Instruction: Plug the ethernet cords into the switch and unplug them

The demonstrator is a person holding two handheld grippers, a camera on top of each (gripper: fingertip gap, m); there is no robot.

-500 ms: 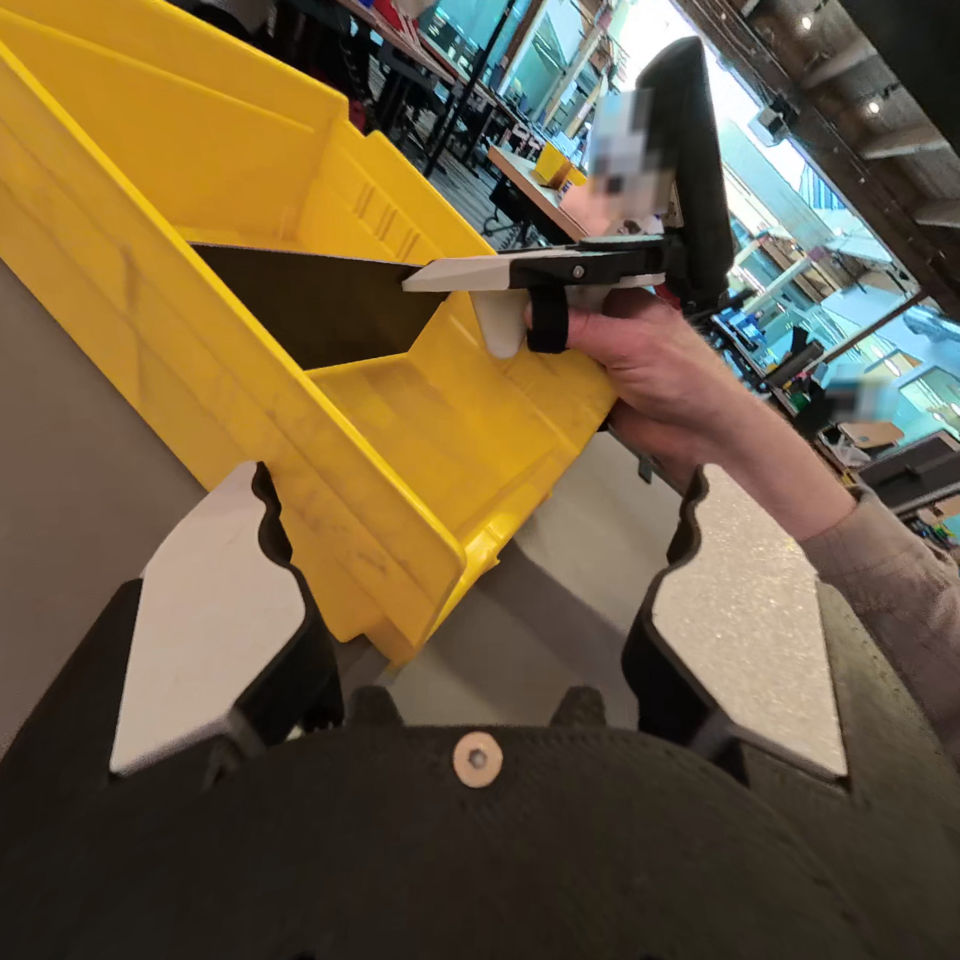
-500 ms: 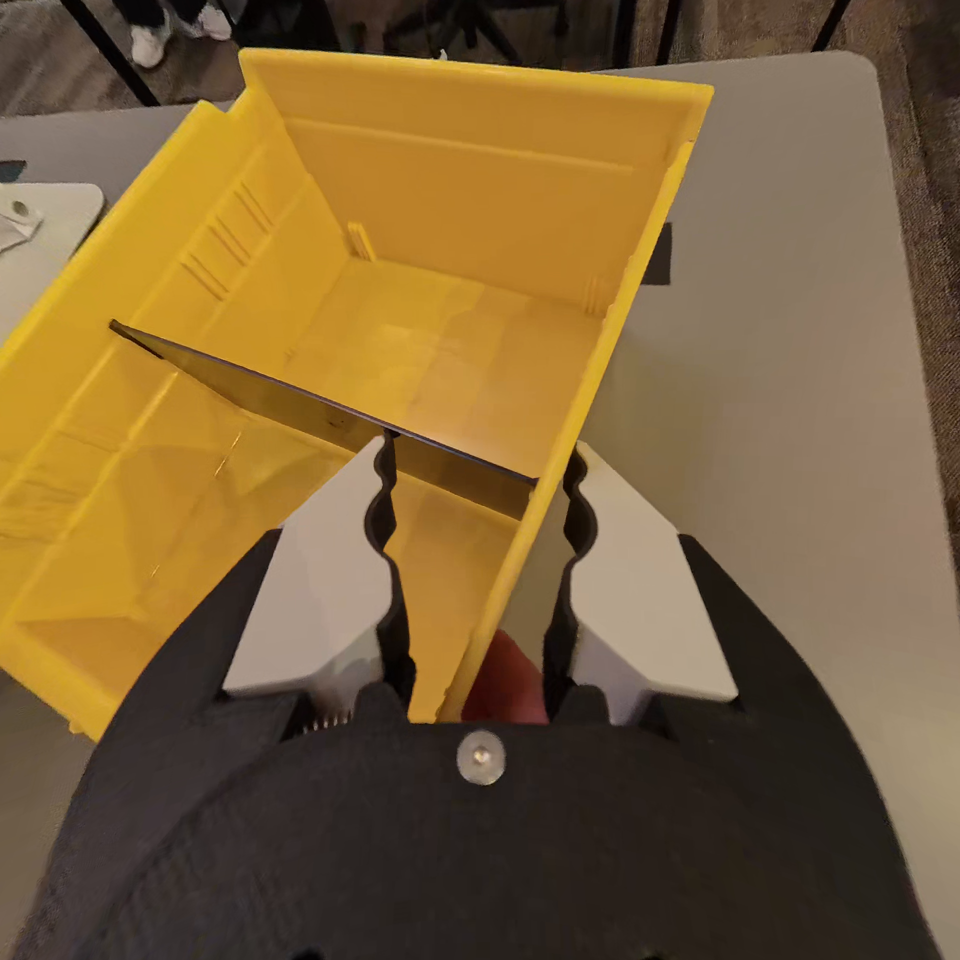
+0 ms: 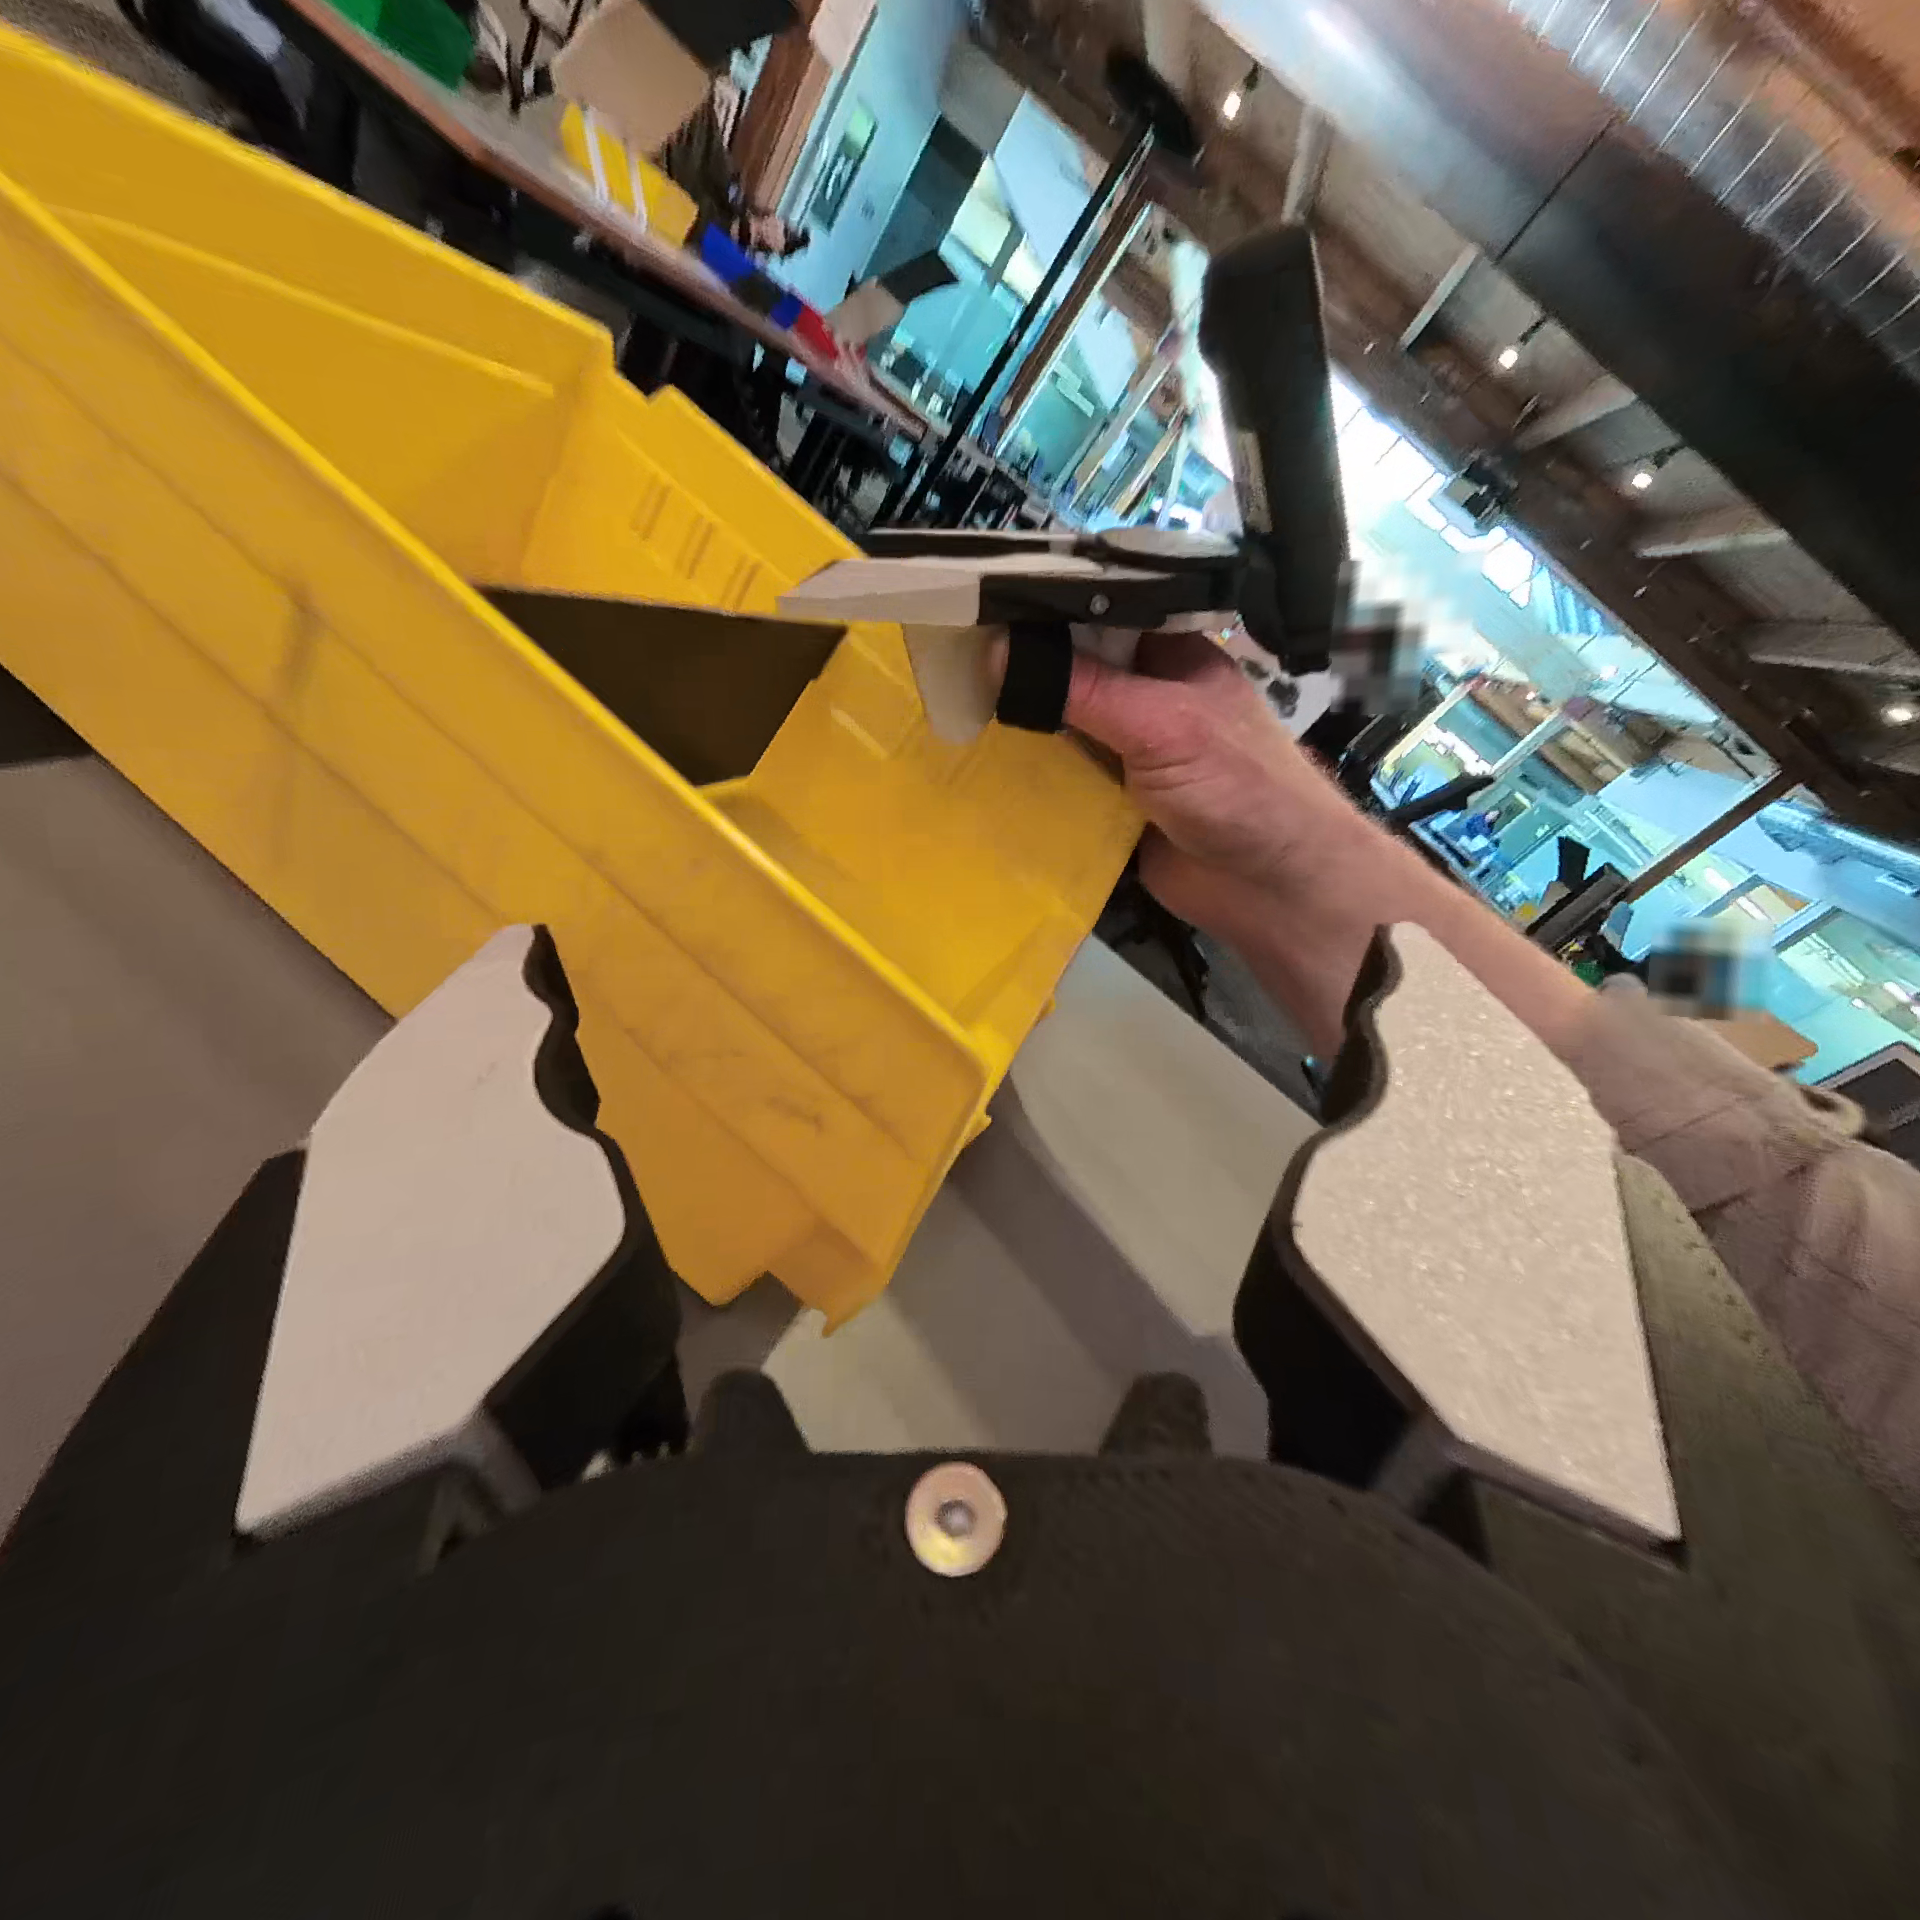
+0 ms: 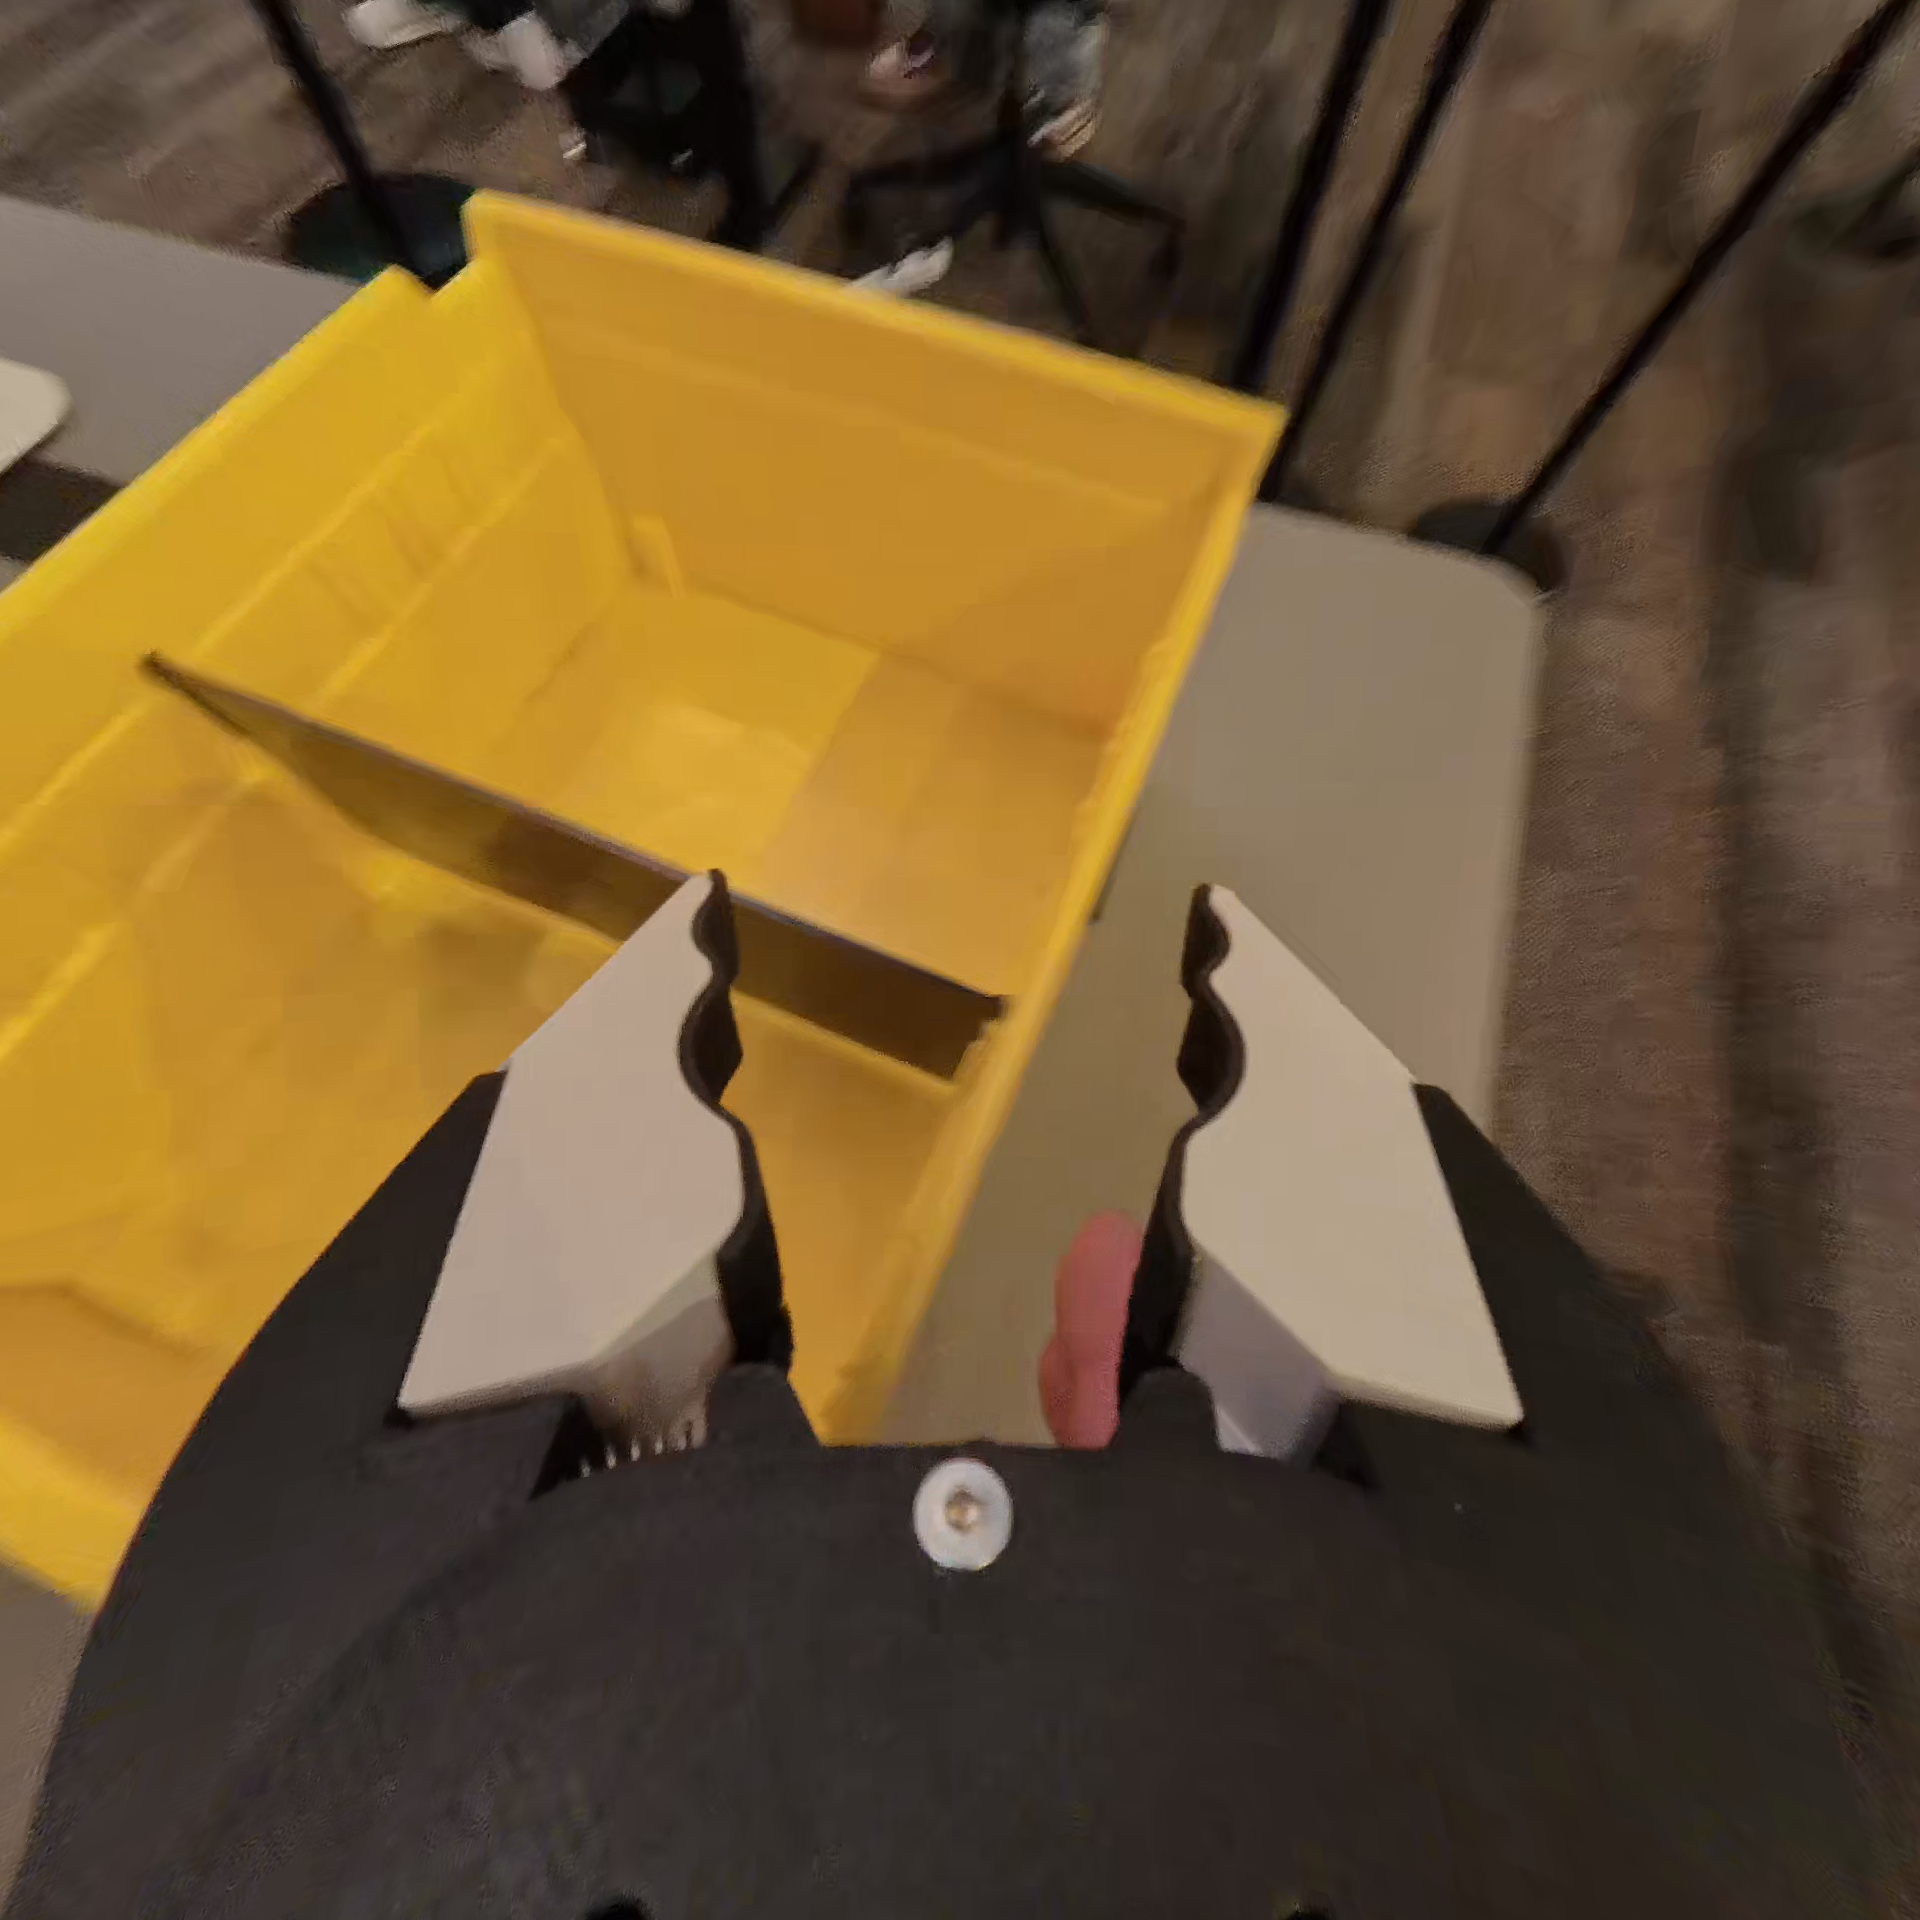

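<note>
I see no switch or ethernet cords in either view; what sits in front of me is a yellow bin (image 4: 852,582) on the grey table (image 4: 1351,790), split by a dark divider (image 4: 582,873) standing across its floor. Half a second ago my right gripper (image 4: 956,904) straddled the bin's near wall with its fingers closer together; now they are spread wider, the wall rim passing between them without either finger touching it, and the view has pulled back and blurred. My left gripper (image 3: 956,997) is wide open and holding nothing, as before, with the bin's corner between its fingers. In the left wrist view my hand (image 3: 1195,769) holds the right gripper at the bin's far rim. Black stand legs (image 4: 1340,218) cross the carpet beyond the table.
</note>
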